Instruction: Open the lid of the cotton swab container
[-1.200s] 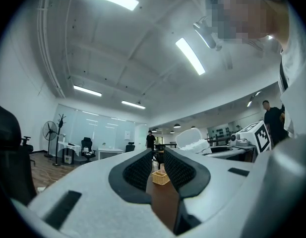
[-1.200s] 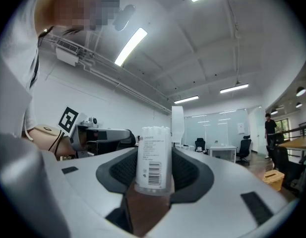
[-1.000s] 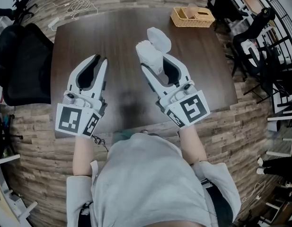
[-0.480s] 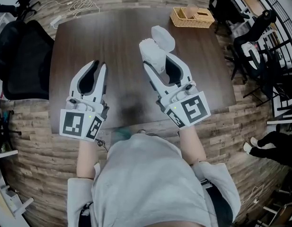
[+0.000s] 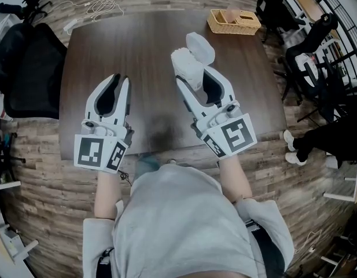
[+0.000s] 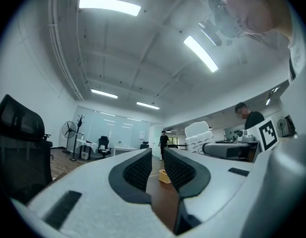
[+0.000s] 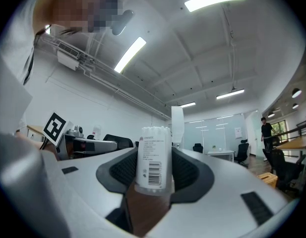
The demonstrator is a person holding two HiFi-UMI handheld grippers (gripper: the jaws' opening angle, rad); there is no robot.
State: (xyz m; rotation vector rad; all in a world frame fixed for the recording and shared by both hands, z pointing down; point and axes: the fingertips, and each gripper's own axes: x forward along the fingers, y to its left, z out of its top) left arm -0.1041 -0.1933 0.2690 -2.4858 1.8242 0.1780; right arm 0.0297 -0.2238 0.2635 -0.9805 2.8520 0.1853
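Note:
The cotton swab container (image 5: 187, 68) is a white cylinder with a barcode label, held upright above the dark table (image 5: 137, 39). Its flip lid (image 5: 200, 46) stands tipped open behind the swab tips. My right gripper (image 5: 195, 77) is shut on the container, pads pressing its sides; in the right gripper view the container (image 7: 153, 155) fills the gap and the lid (image 7: 177, 128) rises behind it. My left gripper (image 5: 121, 79) hovers to the left, apart from it, jaws open only a narrow slit with nothing between them (image 6: 156, 163). The left gripper view shows the container (image 6: 200, 135) at right.
A wicker basket (image 5: 234, 21) sits at the table's far right corner. A black office chair (image 5: 28, 74) stands left of the table, more chairs (image 5: 317, 51) to the right. White cables (image 5: 100, 4) lie on the floor beyond. A person's legs (image 5: 317, 141) are at right.
Both grippers drifted a little to the right in the head view, the right one carrying the container slightly farther out. A person walked in along the right edge.

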